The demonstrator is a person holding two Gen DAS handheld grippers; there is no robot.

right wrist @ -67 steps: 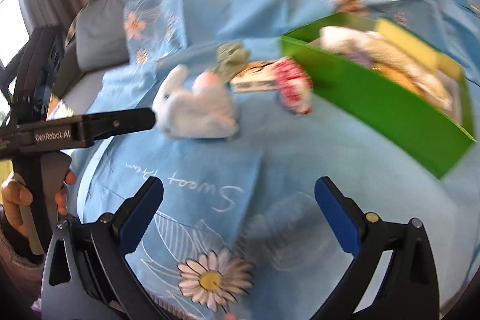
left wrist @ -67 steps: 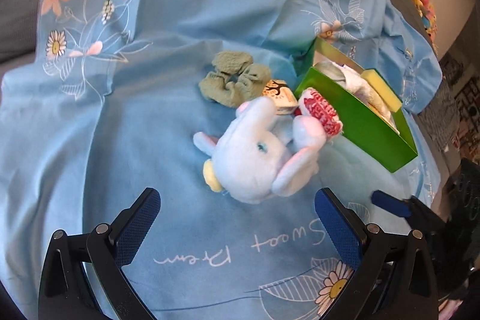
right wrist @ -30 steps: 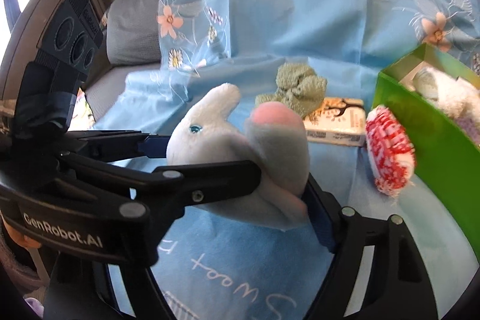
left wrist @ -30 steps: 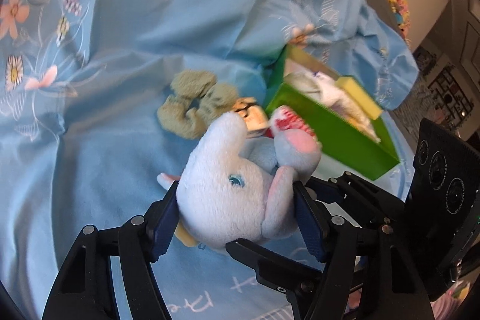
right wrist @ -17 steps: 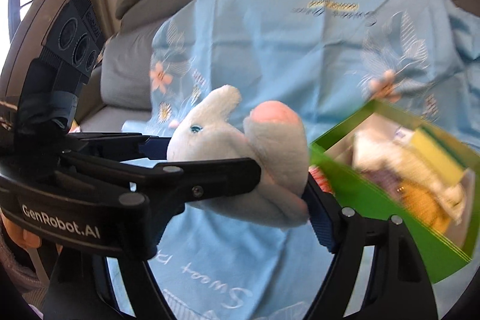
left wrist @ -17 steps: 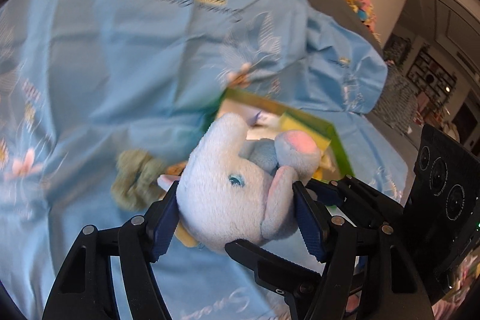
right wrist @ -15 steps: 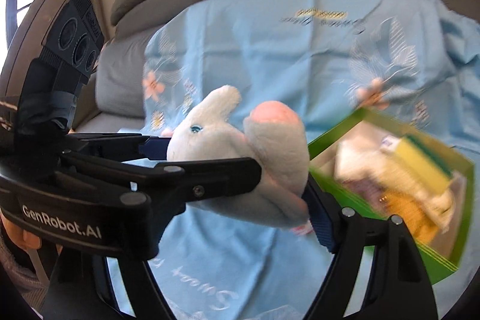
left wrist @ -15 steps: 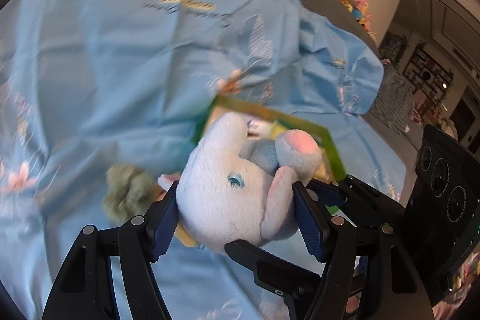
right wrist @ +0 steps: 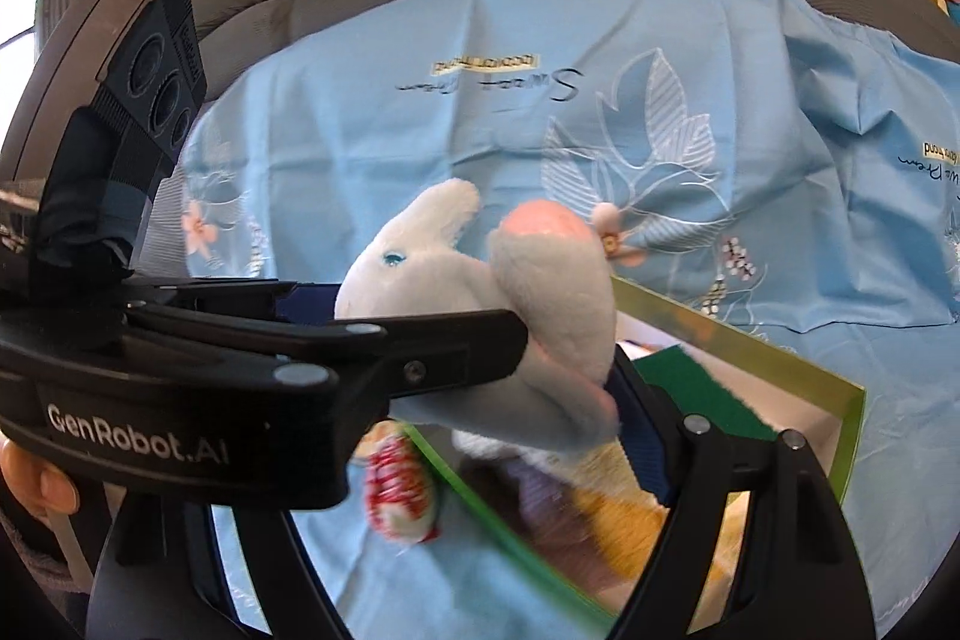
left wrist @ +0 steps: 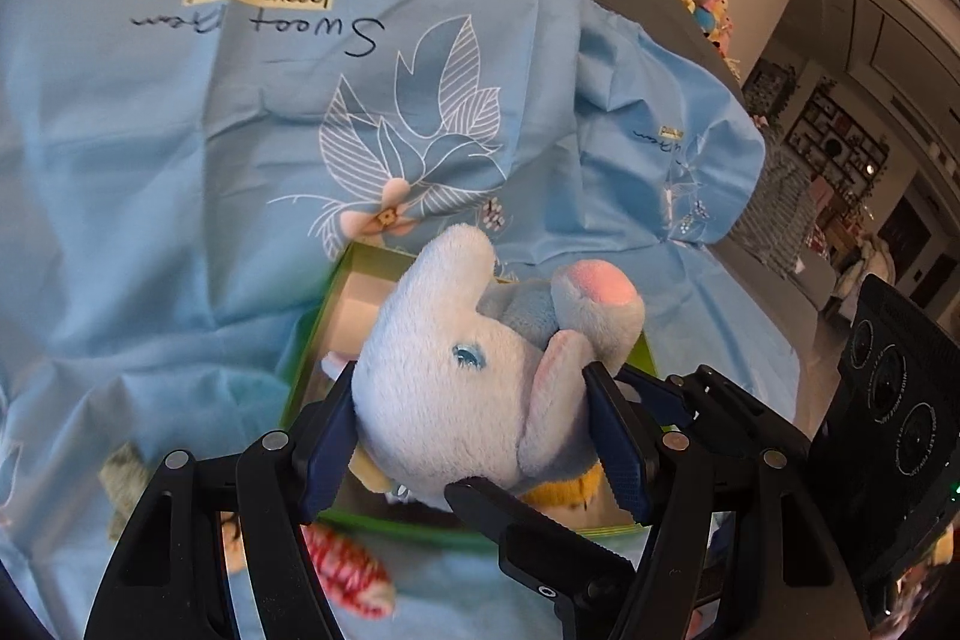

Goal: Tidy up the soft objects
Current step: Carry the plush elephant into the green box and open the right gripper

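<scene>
We hold the pale blue plush elephant with pink ears in both grippers at once: left gripper jaws clamp its sides, right gripper jaws squeeze its body too. It hangs above the open green cardboard box, which sits on the light blue flowered cloth. Red-and-white knitted ball lies just outside the box wall

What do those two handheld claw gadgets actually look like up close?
Both are black plastic frames with silver rivets and ribbed dark-blue pads. The left claw bears white "GenRobot.AI" lettering in the right view, and each carries a black camera box with three round lenses. No cables or sleeves show.
</scene>
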